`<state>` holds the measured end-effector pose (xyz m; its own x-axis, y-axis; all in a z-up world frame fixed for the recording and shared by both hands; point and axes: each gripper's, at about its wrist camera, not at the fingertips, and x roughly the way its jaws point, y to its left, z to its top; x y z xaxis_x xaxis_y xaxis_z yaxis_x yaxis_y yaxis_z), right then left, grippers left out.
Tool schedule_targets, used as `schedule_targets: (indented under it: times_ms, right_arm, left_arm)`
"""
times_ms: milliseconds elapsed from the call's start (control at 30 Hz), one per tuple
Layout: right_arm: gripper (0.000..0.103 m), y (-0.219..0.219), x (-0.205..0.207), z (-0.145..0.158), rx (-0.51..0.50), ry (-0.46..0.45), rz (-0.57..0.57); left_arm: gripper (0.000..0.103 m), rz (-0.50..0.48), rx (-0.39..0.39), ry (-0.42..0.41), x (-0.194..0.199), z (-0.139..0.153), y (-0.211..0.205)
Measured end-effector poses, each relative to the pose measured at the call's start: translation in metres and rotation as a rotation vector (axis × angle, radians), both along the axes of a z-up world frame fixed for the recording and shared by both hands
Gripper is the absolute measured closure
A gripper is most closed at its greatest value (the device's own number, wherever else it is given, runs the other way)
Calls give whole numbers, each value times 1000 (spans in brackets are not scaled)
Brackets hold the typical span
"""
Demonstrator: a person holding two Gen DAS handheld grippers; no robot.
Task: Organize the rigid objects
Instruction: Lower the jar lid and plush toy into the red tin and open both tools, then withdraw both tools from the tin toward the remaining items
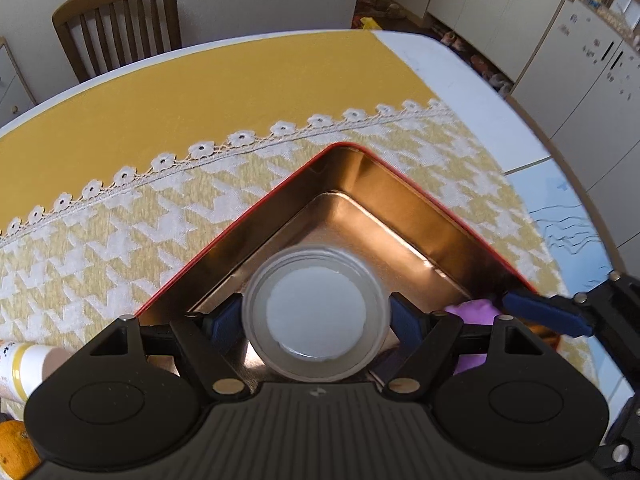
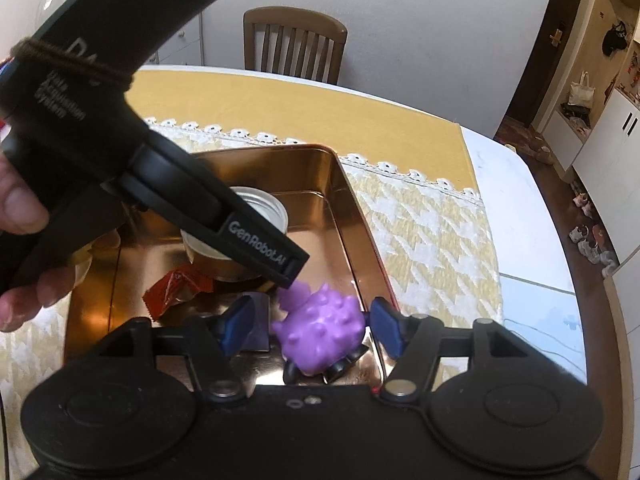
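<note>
A red-rimmed metal tin [image 1: 404,184] with a shiny copper inside sits on the yellow houndstooth cloth; it also shows in the right wrist view [image 2: 352,216]. My left gripper [image 1: 316,320] is shut on a round clear jar [image 1: 316,316] and holds it over the tin; the jar [image 2: 260,208] stands partly hidden behind the left gripper's body. My right gripper [image 2: 312,330] is open around a purple spiky toy [image 2: 320,332] that lies in the tin's near corner, its pads apart from it. The toy [image 1: 472,310] peeks out in the left wrist view.
A red wrapper [image 2: 176,284] lies in the tin. A white and yellow tube [image 1: 24,364] and an orange object [image 1: 12,452] lie at the left. A wooden chair [image 1: 116,24] stands behind the table. The table edge runs along the right [image 1: 560,168].
</note>
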<state>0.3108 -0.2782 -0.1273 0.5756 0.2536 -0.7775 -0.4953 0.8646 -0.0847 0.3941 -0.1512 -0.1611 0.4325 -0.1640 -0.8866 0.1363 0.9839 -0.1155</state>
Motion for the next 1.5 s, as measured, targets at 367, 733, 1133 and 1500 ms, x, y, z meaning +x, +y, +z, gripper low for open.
schedule_targets:
  times_ms: [367,733,1133,1500]
  right_arm:
    - [27,-8,-18,23,59,-23,7]
    - [10,-11,-43,56,155,-83,9]
    - [0,8,-73,78,227,-114,30]
    - [0,54,-101,77,228,-111,110]
  left_arm:
    - [23,0,-89,-99,-29,41,16]
    - [20,-4,-95,-245,-85,83,52]
    - [19,19,-15,-363,-151,99,99]
    - [19,66,-43,-354,-199,92,154]
